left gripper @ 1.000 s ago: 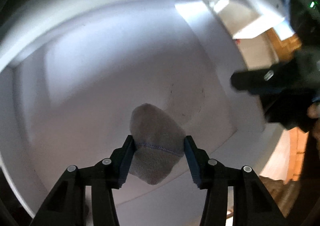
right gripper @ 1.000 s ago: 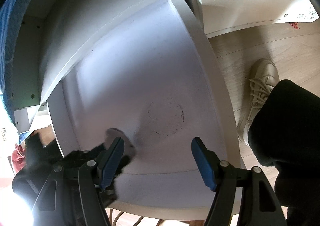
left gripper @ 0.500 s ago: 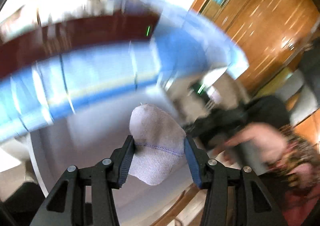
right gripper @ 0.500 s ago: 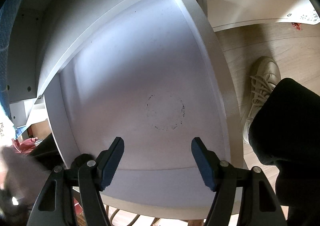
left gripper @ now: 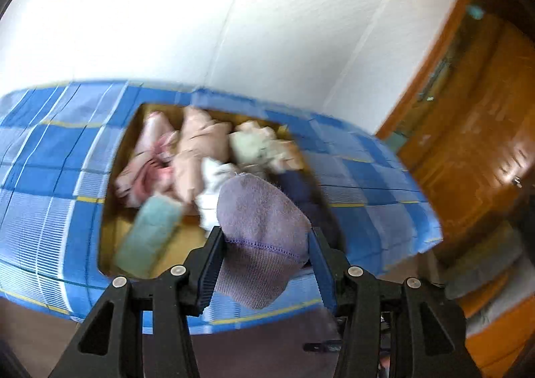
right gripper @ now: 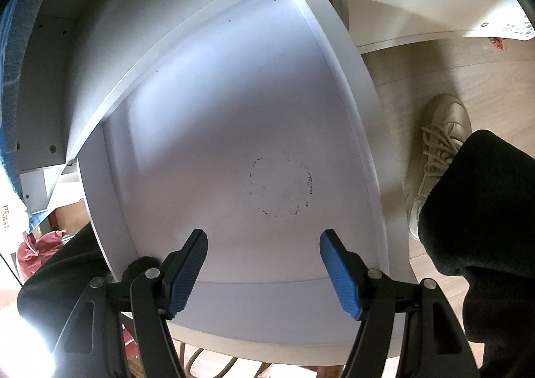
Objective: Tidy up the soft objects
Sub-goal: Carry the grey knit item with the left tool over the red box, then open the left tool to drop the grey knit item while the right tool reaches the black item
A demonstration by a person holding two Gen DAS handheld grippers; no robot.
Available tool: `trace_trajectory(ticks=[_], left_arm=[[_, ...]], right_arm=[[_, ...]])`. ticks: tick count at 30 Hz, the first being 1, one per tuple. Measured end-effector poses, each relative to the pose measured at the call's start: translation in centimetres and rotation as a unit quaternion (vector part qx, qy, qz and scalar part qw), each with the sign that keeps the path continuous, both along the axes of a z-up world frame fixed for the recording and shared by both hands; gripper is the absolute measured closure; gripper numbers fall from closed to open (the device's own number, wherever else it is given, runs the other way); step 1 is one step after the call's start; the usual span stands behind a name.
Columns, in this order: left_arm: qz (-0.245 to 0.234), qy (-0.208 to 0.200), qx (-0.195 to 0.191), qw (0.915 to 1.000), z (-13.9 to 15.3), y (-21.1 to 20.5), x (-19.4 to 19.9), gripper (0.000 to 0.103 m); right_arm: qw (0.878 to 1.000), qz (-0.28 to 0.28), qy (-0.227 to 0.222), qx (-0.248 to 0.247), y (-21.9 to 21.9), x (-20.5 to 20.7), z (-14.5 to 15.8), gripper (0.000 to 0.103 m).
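Grey knit sock [left gripper: 262, 227], purple stitch line across it, pinched between the blue pads of the left claw [left gripper: 264, 254]; toe end sticks up past the fingertips, cuff hangs below them. Left wrist view is motion-blurred. Behind the sock: blue checked cloth [left gripper: 50, 197] with a rectangular opening, tan inside, probably a box or tray [left gripper: 110, 221] under the cloth, hard to say. Inside it a pile of soft items: pink garments [left gripper: 150, 160], a beige bundle [left gripper: 197, 150], a pale green piece [left gripper: 247, 144], white fabric [left gripper: 214, 191], a light green folded cloth [left gripper: 150, 237] at the near left, something navy [left gripper: 301, 194] just behind the sock. White wall above, orange wooden door [left gripper: 474, 130] at right.

Right wrist view: right claw [right gripper: 264, 269] spread wide, nothing between the blue pads. It points into a white shelf compartment [right gripper: 200, 130] whose floor carries a dark ring-shaped stain [right gripper: 281, 187]. Wood floor to the right, with a beige laced sneaker [right gripper: 438, 150] and a black trouser leg [right gripper: 485, 211]. Red fabric [right gripper: 36, 244] at the far left edge.
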State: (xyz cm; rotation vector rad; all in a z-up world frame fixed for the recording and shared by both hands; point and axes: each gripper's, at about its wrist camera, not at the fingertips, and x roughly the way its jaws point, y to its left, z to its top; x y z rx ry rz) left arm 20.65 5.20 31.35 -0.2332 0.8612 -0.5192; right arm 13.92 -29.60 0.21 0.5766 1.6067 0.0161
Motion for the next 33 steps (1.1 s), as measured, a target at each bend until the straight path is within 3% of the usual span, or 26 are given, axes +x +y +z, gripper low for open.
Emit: trace_trajectory(ticks=[4,8,12,16,17,21,25,28,33], left_arm=[[0.032,0.048,0.027,0.998,-3.8,-0.1,3.3,0.052],[0.036,0.064,0.03,0.9969,-5.4,0.2,4.0,0.047],[0.032,0.047,0.03,0.9979,-5.5,0.5,3.5,0.039],[0.05,0.005,0.025,0.9984,-4.6,2.7,1.3,0.02],[0.055,-0.006,0.02,0.9983,-4.6,3.3,0.7,0.02],[0.079,-0.063,0.003,0.9949,-4.6,6.3,-2.3,0.012],[0.09,-0.096,0.0,0.9913,-5.9,8.1,-4.3,0.01],[0.101,-0.081,0.006,0.9916,-7.4,9.2,-4.6,0.009],[0.145,-0.047,-0.032,0.9878,-8.6,11.9,-4.0,0.008]], right_arm=[[1.0,0.011,0.001,0.002,0.6,0.1,0.0,0.032],[0.999,0.035,-0.001,0.008,1.7,0.2,-0.1,0.032],[0.996,0.09,-0.011,0.014,4.1,0.5,0.2,0.032],[0.986,0.166,-0.032,0.0,7.7,0.5,0.5,0.032],[0.982,0.187,-0.04,-0.006,8.7,0.4,0.7,0.032],[0.954,0.289,-0.076,0.01,14.0,-0.1,1.5,0.032],[0.911,0.402,-0.076,0.045,20.9,-0.7,0.8,0.032],[0.879,0.472,-0.065,0.038,26.1,-1.2,-0.6,0.032],[0.851,0.523,-0.032,0.027,32.3,-0.6,-3.6,0.032]])
